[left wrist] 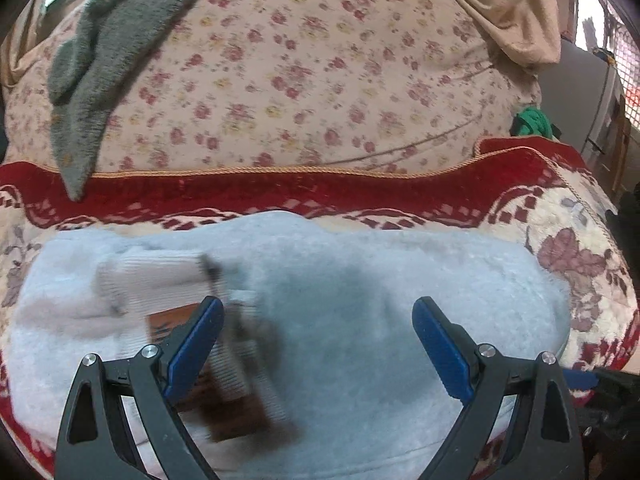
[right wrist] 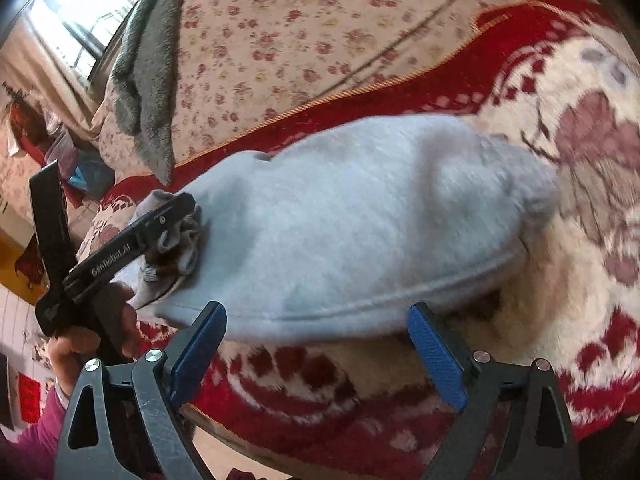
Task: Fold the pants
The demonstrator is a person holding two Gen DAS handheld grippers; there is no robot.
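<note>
The pale blue fleece pants (left wrist: 360, 300) lie folded in a compact bundle on a red and cream floral blanket (left wrist: 580, 240). A ribbed grey waistband with a brown label (left wrist: 168, 320) shows at their left end. My left gripper (left wrist: 318, 308) is open just above the pants, fingers spread wide. In the right wrist view the pants (right wrist: 352, 232) lie ahead of my right gripper (right wrist: 318, 312), which is open at their near edge. The left gripper (right wrist: 176, 216) also shows there, over the waistband end.
A flowered quilt (left wrist: 300, 72) is piled behind the blanket, with a grey towel (left wrist: 92, 80) draped over its left side and a beige cloth (left wrist: 512, 12) at the right. A green item (left wrist: 532, 120) lies at the far right. The bed's front edge (right wrist: 248, 440) is close below.
</note>
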